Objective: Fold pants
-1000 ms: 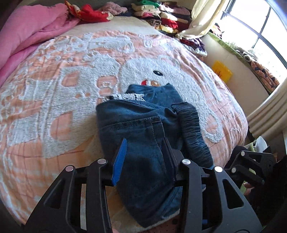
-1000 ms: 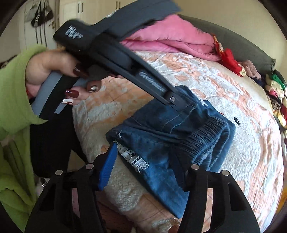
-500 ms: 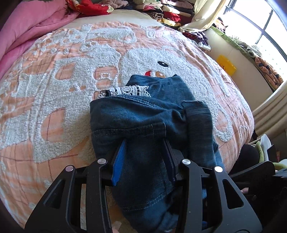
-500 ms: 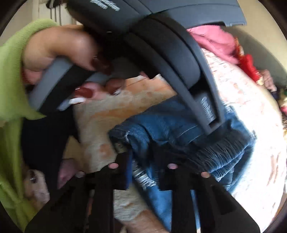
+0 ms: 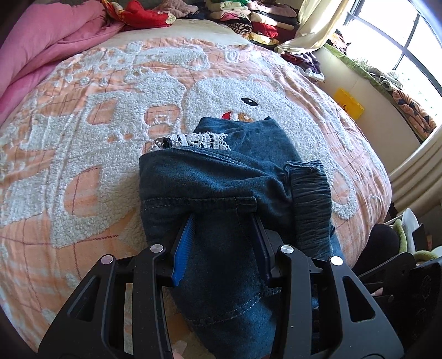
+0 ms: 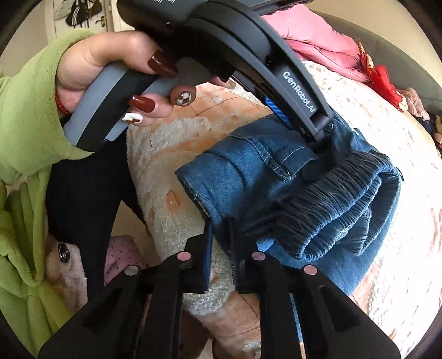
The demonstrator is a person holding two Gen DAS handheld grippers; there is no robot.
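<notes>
- Dark blue denim pants (image 5: 210,193), folded into a thick bundle with white lace trim (image 5: 193,141) peeking from the far edge, lie on the near part of a peach and white fleecy bedspread (image 5: 83,132).
- An elastic gathered waistband (image 5: 310,198) runs along the bundle's right side in the left wrist view.
- The black left gripper (image 5: 221,223) has its 2 jaws partly apart, pressed on either side of a thick fold of the pants, just below a stitched seam; its blue pad (image 5: 183,245) touches the denim.
- The black right gripper (image 6: 219,229) has its jaws nearly together; they have just been closing, and they pinch the near lower edge of the denim where it hangs over the bed's rim.
- In the right wrist view, a hand (image 6: 110,71) with dark red nails, coming out of a lime green fleece sleeve (image 6: 25,116), holds the grey handle of the left gripper, whose finger tips sink into the pants beside the waistband.
- A pink quilt (image 5: 47,47) lies bunched at the far left of the bed, with a red cloth (image 5: 138,13) beside it.
- Stacks of folded clothes (image 5: 257,19) sit at the far end, near a cream curtain (image 5: 317,24).
- A yellow box (image 5: 348,103) stands on the floor by the window wall.
</notes>
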